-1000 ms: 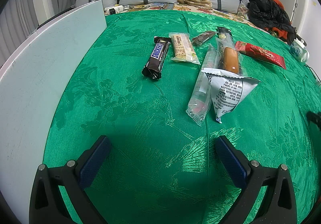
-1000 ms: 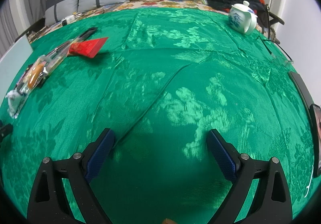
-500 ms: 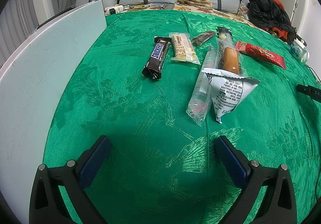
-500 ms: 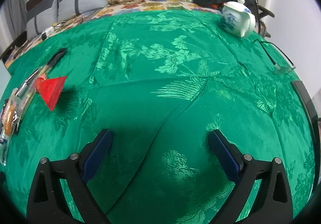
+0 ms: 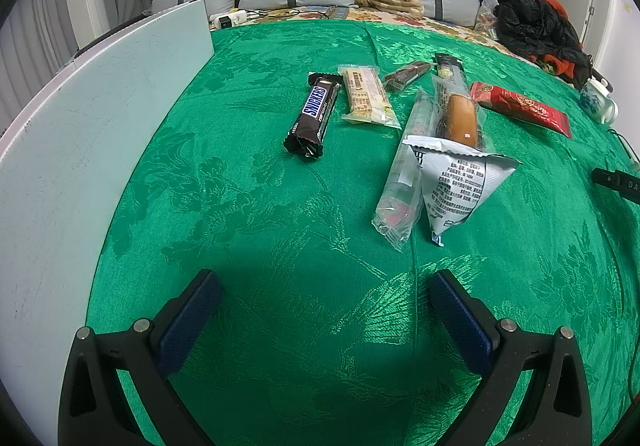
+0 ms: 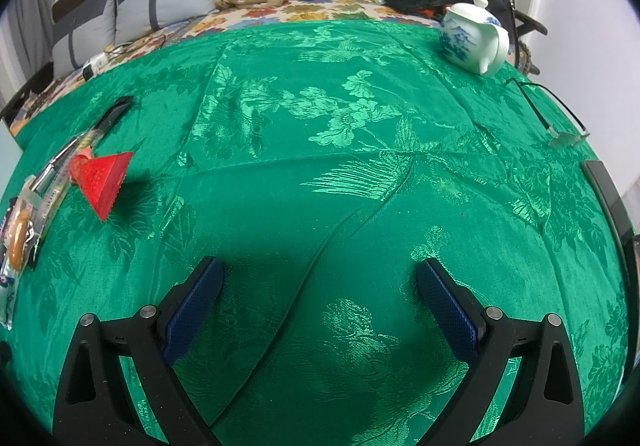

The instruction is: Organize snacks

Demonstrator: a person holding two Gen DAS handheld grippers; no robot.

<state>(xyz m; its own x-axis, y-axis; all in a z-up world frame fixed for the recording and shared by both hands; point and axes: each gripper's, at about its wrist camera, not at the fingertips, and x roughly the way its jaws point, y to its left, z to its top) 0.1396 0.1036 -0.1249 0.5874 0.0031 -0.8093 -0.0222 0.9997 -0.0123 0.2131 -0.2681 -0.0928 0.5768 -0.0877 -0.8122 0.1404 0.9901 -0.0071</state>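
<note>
Left gripper [image 5: 320,292] wide, empty, low in frame over green brocade cloth [image 5: 280,230]; right gripper [image 6: 318,280] likewise. Mid-frame: silver triangular pouch [image 5: 456,182], clear sausage wrapper [image 5: 460,114], brown Snickers bar [image 5: 314,112]. Upper right: red foil packet [image 5: 520,108].

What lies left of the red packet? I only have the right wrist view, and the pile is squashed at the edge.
Observer: A Snickers bar lies furthest left, flat on the green cloth.
Operator: Anything between it and the red packet?
Observer: Yes, a beige wafer bar sits just beside the Snickers, then a clear-wrapped sausage bun before the red packet.
Operator: Are the left tongs holding anything?
Observer: No, the left tongs are open and empty above the cloth.
</note>
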